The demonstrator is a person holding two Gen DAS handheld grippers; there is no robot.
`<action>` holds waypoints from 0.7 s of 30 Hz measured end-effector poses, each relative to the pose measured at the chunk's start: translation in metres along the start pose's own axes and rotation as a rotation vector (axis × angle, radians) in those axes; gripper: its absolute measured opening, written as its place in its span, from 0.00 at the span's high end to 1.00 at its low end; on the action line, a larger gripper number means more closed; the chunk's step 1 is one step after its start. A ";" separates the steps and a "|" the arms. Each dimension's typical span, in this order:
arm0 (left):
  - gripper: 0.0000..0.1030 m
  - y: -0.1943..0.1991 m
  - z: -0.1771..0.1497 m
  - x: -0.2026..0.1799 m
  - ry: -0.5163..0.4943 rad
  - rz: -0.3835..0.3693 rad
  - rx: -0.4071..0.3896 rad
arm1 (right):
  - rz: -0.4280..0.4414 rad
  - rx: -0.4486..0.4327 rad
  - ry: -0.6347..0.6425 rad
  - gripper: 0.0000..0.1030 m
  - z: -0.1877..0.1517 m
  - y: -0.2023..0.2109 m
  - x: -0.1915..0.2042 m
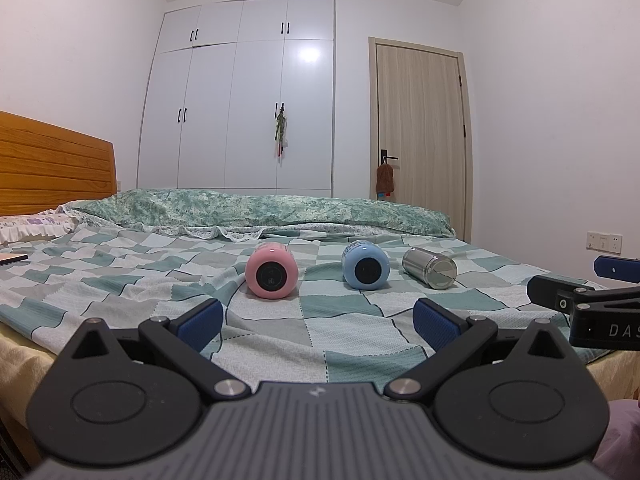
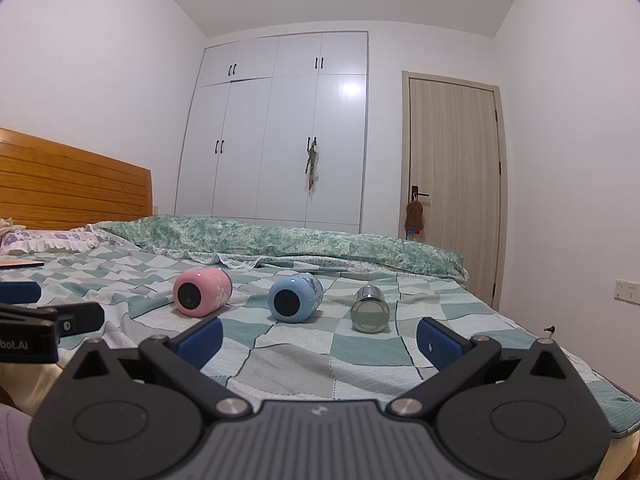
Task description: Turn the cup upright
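Bedroom setting: white wardrobe [image 1: 236, 96] and wooden door [image 1: 420, 128] behind a bed [image 1: 120, 280] with a checked cover. Three cups lie on their sides in a row on the cover, apart from one another: pink cup [image 1: 272, 274] at left, blue cup [image 1: 365, 265] in the middle, steel cup [image 1: 430, 268] at right. Left claw [image 1: 318, 324] spread wide, holding nothing, short of the cups. Right claw [image 2: 320, 338] likewise wide and empty, near the bed's edge.

Place: you were in a home bedroom.
Evidence: bed [image 1: 120, 280] with wooden headboard [image 1: 52, 168], white wardrobe [image 1: 240, 100], door [image 1: 420, 120].
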State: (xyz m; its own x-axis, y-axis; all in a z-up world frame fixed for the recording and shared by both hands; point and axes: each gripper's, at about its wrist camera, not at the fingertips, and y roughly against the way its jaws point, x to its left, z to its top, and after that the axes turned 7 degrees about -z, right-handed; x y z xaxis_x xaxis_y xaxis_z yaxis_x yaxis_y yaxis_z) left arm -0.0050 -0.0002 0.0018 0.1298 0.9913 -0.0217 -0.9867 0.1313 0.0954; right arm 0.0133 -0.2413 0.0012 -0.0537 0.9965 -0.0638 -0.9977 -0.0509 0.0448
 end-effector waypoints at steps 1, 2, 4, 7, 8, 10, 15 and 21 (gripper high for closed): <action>0.00 0.000 0.000 0.000 0.000 0.000 0.000 | 0.000 0.000 0.000 0.00 0.000 0.000 0.000; 0.00 0.000 0.000 0.000 0.000 0.000 0.000 | 0.000 0.000 0.000 0.00 0.000 0.000 0.000; 0.00 0.000 0.000 0.000 0.000 0.000 0.000 | 0.000 0.000 0.000 0.00 0.000 0.000 0.000; 0.00 0.000 0.000 0.000 0.000 0.000 0.000 | 0.001 -0.001 -0.001 0.00 0.000 -0.002 -0.001; 0.00 0.000 0.000 0.000 0.000 0.000 0.000 | 0.002 -0.001 -0.002 0.00 0.001 -0.003 -0.002; 0.00 0.000 0.000 0.000 0.000 -0.006 0.004 | 0.004 0.002 -0.003 0.00 0.003 -0.004 -0.002; 0.00 -0.005 0.009 0.001 0.009 -0.005 0.044 | 0.029 0.043 -0.012 0.00 0.007 -0.007 0.002; 0.00 -0.026 0.037 0.012 0.014 0.021 0.078 | 0.052 0.042 0.015 0.00 0.029 -0.036 0.008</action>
State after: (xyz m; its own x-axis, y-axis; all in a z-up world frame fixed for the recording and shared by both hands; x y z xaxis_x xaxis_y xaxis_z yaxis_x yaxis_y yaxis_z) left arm 0.0261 0.0081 0.0361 0.1073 0.9937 -0.0326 -0.9786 0.1114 0.1731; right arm 0.0499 -0.2300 0.0285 -0.1061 0.9915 -0.0750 -0.9910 -0.0992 0.0901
